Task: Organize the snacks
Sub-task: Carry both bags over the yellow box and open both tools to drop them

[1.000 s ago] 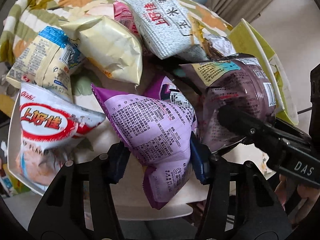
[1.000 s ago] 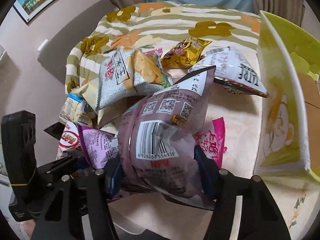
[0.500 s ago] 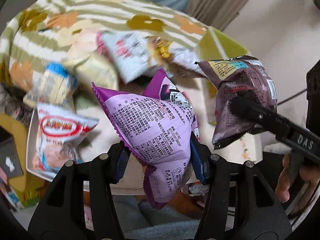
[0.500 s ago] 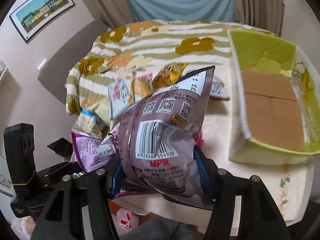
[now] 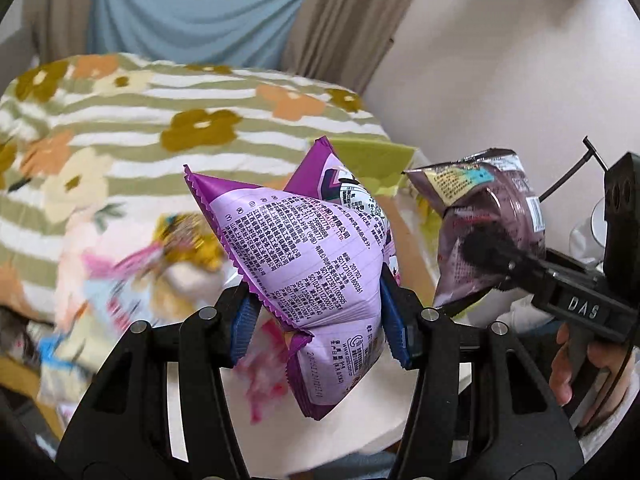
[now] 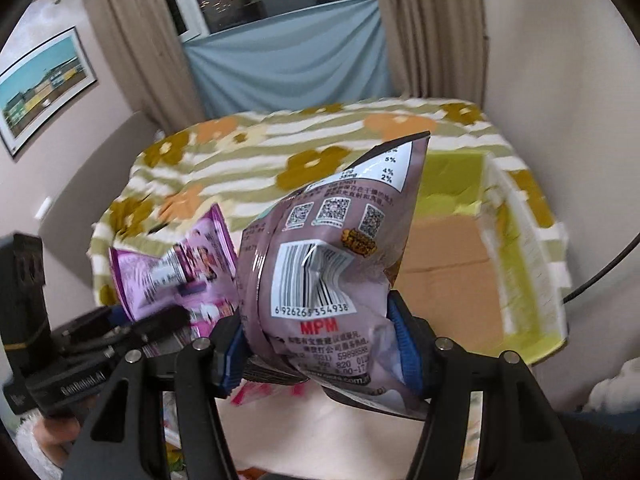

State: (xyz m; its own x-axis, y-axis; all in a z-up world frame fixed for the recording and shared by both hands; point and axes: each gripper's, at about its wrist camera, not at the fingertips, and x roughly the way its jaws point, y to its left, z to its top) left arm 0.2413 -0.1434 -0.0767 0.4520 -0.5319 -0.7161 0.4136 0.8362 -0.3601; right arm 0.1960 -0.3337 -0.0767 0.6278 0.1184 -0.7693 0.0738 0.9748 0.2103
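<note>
Left gripper (image 5: pixel 316 316): blue pads pinch the bright purple snack bag (image 5: pixel 304 264) at its lower middle. Bag is held in the air, printed back panel toward my camera, serrated seam edge running from 10 o'clock down to 6 o'clock. Beyond it at 9 o'clock, a blurred pile of loose snack packs (image 5: pixel 160 264) lies on the pale counter (image 5: pixel 360 432). Floral striped bedspread (image 5: pixel 160 120) fills the 10–12 o'clock area behind.

In the left wrist view my right gripper (image 5: pixel 486 248) sits at 3 o'clock, side-on, fingers clamped on the dull mauve snack bag (image 5: pixel 488 216). The two bags are near each other, not touching.

Right gripper (image 6: pixel 320 344), own camera: blue pads squeeze the mauve bag (image 6: pixel 332 264) near its bottom. Barcode and three QR codes face me; the bag stands roughly upright, top corner pointing to 1 o'clock. The purple bag (image 6: pixel 180 272) shows at 9 o'clock, blurred, with the left gripper body below it.

At 3 o'clock in the right view: open yellow-green box (image 6: pixel 536 280) with a brown cardboard floor, lying on the counter just beside the mauve bag's right edge in frame. I cannot tell whether the bag is over the box opening or in front of it. The box's green flap also peeks out behind the purple bag at 1 o'clock in the left view.
</note>
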